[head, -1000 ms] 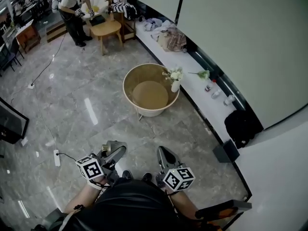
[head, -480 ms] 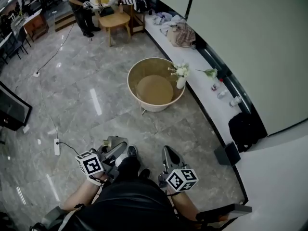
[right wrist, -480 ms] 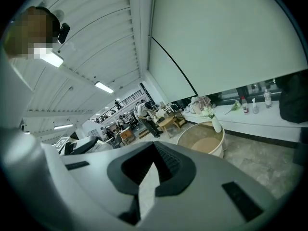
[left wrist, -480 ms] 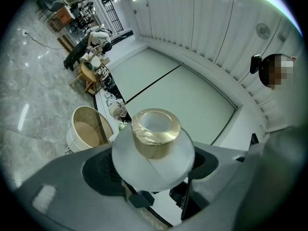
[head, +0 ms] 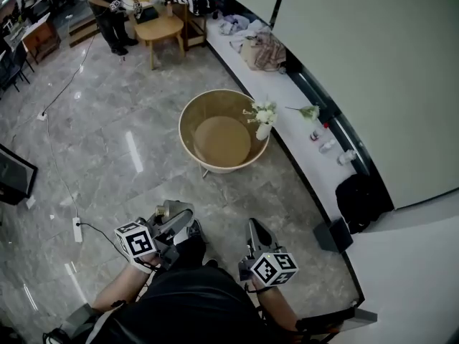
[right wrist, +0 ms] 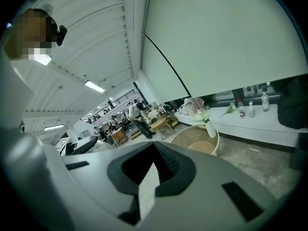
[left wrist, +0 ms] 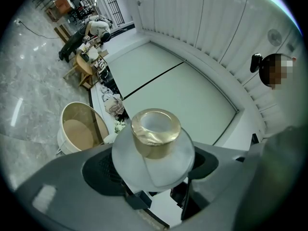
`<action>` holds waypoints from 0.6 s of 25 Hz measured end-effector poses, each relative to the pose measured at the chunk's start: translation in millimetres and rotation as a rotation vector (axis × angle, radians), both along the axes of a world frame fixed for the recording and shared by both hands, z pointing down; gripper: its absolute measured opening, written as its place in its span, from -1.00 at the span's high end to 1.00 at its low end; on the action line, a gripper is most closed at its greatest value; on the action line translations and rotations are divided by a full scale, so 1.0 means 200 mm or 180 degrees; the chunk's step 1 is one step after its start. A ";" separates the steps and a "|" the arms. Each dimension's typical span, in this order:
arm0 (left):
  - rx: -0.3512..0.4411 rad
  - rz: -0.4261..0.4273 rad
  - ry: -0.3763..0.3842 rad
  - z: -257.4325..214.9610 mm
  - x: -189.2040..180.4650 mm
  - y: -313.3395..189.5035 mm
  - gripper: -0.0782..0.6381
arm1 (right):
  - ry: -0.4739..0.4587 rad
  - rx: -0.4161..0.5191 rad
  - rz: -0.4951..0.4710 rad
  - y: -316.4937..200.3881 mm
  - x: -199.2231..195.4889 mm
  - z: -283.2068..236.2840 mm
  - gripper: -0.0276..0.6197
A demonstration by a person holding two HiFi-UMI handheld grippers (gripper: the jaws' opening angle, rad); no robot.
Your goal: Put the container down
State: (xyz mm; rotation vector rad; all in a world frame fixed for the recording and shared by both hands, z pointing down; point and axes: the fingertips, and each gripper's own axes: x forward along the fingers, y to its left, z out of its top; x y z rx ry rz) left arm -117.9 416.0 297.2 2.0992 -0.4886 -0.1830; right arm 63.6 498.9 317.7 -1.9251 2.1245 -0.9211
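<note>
A frosted glass container (left wrist: 153, 150) with a gold neck fills the middle of the left gripper view, upright between the jaws. My left gripper (left wrist: 154, 191) is shut on its round body. From the head view the container (head: 166, 210) is a small pale shape at the tip of the left gripper (head: 171, 222), held above the grey marble floor. Beside it, my right gripper (head: 256, 236) points forward; in the right gripper view its jaws (right wrist: 150, 177) meet with nothing between them.
Ahead stands a round beige table (head: 192, 145) with a raised rim; a white vase of flowers (head: 262, 124) is at its right edge. A white ledge (head: 301, 131) runs along the wall, with bottles and a black bag (head: 362, 199). A power strip (head: 77, 229) lies left.
The head view has swayed slightly and the round table shifted a little in the picture. Both grippers stay low in front of the body, the left still holding the container.
</note>
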 end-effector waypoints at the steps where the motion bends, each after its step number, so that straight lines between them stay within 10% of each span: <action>1: -0.0010 0.0027 0.0004 0.00 0.03 -0.06 -0.17 | 0.0006 -0.0011 0.0030 -0.05 0.02 0.00 0.90; 15: -0.0181 0.0005 0.0023 0.12 0.00 -0.68 -0.17 | 0.0028 -0.0153 0.0195 -0.68 0.09 0.02 0.90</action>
